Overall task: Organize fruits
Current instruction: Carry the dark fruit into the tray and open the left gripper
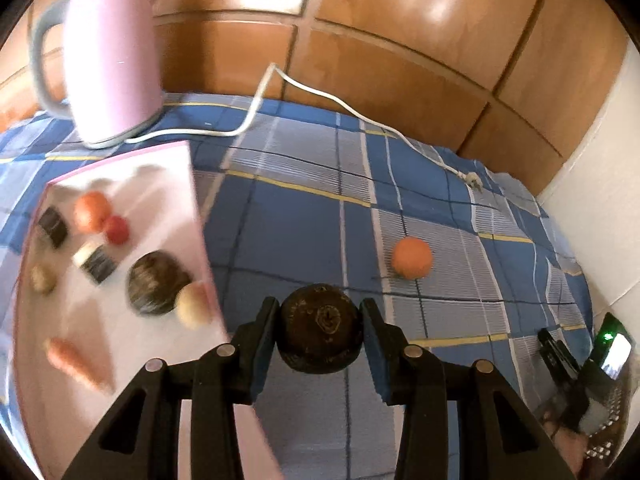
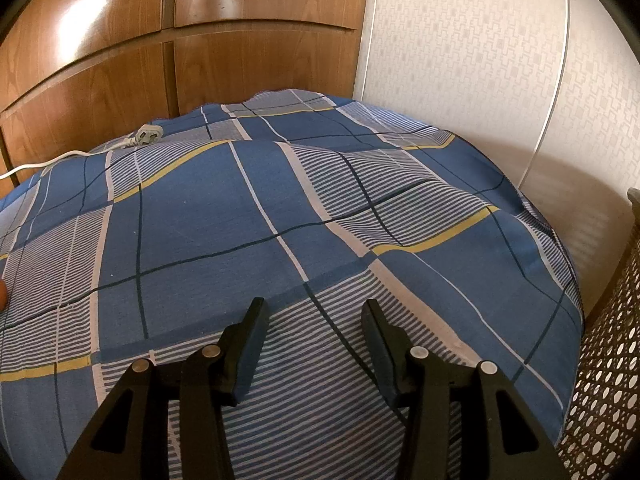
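1. Writing: none legible. Dark round fruit (image 1: 321,327) has an embossed mark on its face, too small to read. Lit screen at 4 o'clock in left wrist view is blurred.
2. Left gripper (image 1: 320,330): fingers narrow, pads pressing both sides of the dark round fruit, which sits lifted over the blue plaid cloth (image 1: 304,224).
3. Right gripper (image 2: 314,336): fingers partly apart, nothing btwn them, hanging over the cloth.
4. Orange fruit (image 1: 412,258) lies on the cloth at approx 1 o'clock from the held fruit, near but apart.
5. Pink tray (image 1: 188,184) at 9 o'clock, motion-blurred. In it: a 2nd dark round fruit (image 1: 156,284) touching a pale round one (image 1: 194,304), a peach-coloured fruit (image 1: 91,212) beside a small red one (image 1: 117,230), a carrot (image 1: 78,360), a few small dark blocks; can't tell what they are.
6. Pink kettle (image 1: 112,52) at 11 o'clock behind the tray; its white cord (image 1: 256,108) runs across the cloth to a plug (image 1: 474,182) at 2 o'clock.
7. Wood panels behind; woven basket (image 2: 612,360) at 4 o'clock in right wrist view.
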The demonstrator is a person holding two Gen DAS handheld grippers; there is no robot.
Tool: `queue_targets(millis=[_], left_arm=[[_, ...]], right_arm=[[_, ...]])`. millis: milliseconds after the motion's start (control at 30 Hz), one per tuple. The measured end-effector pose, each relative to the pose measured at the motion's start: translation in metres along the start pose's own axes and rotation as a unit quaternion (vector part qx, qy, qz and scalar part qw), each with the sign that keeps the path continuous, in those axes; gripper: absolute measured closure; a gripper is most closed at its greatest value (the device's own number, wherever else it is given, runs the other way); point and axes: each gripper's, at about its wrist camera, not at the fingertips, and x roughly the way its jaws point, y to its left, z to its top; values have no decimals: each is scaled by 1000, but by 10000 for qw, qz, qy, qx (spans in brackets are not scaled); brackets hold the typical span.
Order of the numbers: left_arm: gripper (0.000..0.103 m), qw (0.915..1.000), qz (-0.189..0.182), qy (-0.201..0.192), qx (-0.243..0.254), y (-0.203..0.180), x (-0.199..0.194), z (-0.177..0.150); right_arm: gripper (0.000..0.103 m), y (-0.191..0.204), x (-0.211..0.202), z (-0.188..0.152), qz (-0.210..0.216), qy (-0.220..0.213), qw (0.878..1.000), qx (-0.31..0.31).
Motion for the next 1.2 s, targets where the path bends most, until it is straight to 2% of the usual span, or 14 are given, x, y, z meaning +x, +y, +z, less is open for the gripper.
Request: queue_targets(millis=[133, 233, 367, 600, 667, 867, 967, 1100, 1200], left_arm=[[61, 9991, 193, -266, -269, 22, -26, -10], [61, 9957, 469, -465, -643, 50, -44, -17], [61, 9867, 1000, -699, -1078, 92, -62, -24], [61, 9714, 1675, -720, -1522, 148, -65, -26], [61, 9678, 1779, -732, -1625, 157, -62, -27], [60, 9651, 1901, -758, -1636, 163, -57, -31], [51, 9639, 1903, -829, -1667, 163, -59, -35], [50, 9633, 1922, -915, -1634, 159, -65, -39], [46, 9631, 1924, -1002, -1596, 154, -72, -46]], right_arm=[[54, 0, 0, 0, 0, -1, 10000, 1], [54, 0, -1, 0, -3, -1, 10000, -1], [54, 0, -1, 0, -2, -1, 10000, -1], [54, 0, -1, -1, -25, -8, 10000, -25], [54, 0, -1, -1, -27, -9, 10000, -27], [54, 1, -1, -1, -42, -9, 10000, -37], [54, 1, -1, -1, -57, -13, 10000, -53], [54, 2, -2, -2, -71, -16, 10000, -66], [54, 2, -2, -2, -69, -17, 10000, -63]])
